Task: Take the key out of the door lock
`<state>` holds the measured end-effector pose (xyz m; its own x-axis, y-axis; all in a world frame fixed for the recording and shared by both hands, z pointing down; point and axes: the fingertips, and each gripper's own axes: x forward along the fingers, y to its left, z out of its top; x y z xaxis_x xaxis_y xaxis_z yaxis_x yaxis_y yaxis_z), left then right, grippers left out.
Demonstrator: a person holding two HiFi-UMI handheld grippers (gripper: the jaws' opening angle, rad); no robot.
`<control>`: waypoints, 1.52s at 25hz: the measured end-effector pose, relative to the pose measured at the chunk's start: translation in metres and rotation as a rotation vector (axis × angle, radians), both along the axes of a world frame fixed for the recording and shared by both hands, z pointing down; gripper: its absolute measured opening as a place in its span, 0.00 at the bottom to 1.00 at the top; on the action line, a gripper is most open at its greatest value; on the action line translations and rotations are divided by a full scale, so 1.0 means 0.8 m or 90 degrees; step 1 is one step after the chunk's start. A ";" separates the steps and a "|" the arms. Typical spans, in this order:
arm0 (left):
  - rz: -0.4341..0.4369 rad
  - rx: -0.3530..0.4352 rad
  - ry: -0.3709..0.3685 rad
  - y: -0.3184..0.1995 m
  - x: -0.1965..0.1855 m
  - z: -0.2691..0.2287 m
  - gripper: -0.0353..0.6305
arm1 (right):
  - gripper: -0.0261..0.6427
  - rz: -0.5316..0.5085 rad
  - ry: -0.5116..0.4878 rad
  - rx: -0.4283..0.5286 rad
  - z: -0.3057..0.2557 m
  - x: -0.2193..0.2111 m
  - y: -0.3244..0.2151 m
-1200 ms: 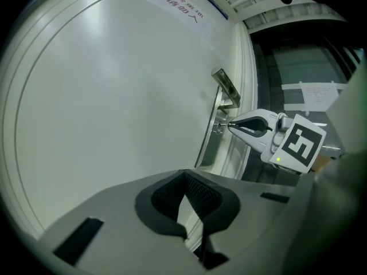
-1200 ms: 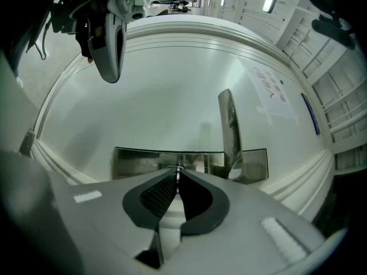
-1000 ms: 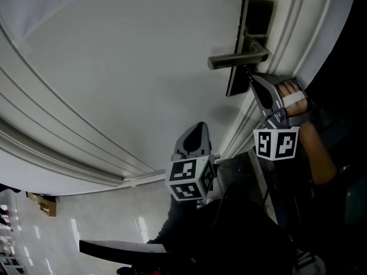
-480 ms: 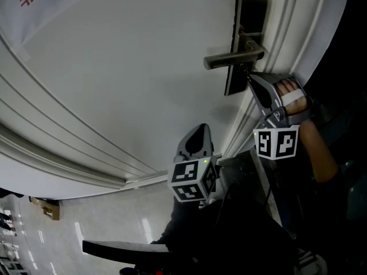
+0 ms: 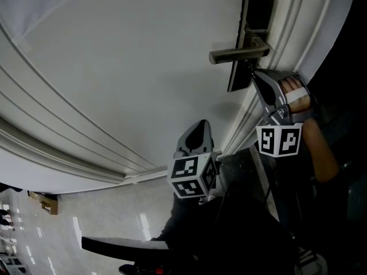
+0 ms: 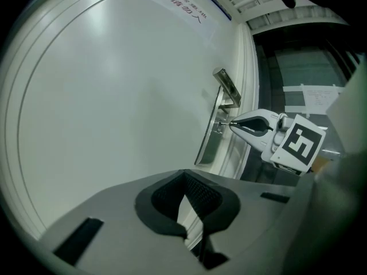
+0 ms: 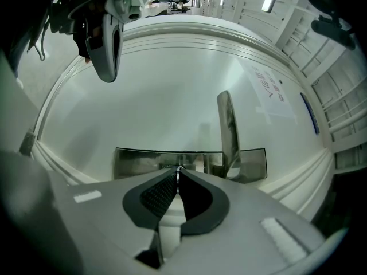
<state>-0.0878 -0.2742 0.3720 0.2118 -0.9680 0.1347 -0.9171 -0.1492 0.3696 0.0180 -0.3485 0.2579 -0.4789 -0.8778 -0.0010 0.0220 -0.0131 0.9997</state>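
While R gripper [image 7: 178, 169] is pinching key [image 6: 222, 124] at lock plate [image 7: 137, 164] under handle [image 7: 228, 128], key seems to be sitting in lock, shaft pointing straight into door [image 5: 114, 67], in line w/ jaws. Pull wd be going straight back. L gripper [image 6: 184, 179] hanging lower, well off, jaws pressed together, empty. Door face smooth; frame [image 5: 289, 33] crowding R side.

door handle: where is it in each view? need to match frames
Head view: door handle upper right, lever horizontal, just above the right gripper.
Left gripper view: door handle right of centre, above the right gripper's tip.
Right gripper view: door handle right of centre, lever upright.
Shared landmark: the metal lock plate behind the handle, in all three.
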 end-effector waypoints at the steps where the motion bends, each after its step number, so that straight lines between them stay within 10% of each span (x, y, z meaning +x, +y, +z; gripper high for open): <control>1: -0.001 0.000 0.002 0.000 0.000 0.000 0.05 | 0.06 -0.001 0.000 0.000 0.000 0.000 0.000; 38: 0.011 0.011 0.000 -0.011 -0.005 -0.007 0.05 | 0.06 0.011 -0.004 0.000 0.002 0.003 0.005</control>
<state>-0.0920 -0.2828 0.3666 0.2284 -0.9663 0.1185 -0.9144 -0.1711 0.3669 0.0204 -0.3445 0.2591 -0.4641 -0.8858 -0.0041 0.0165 -0.0132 0.9998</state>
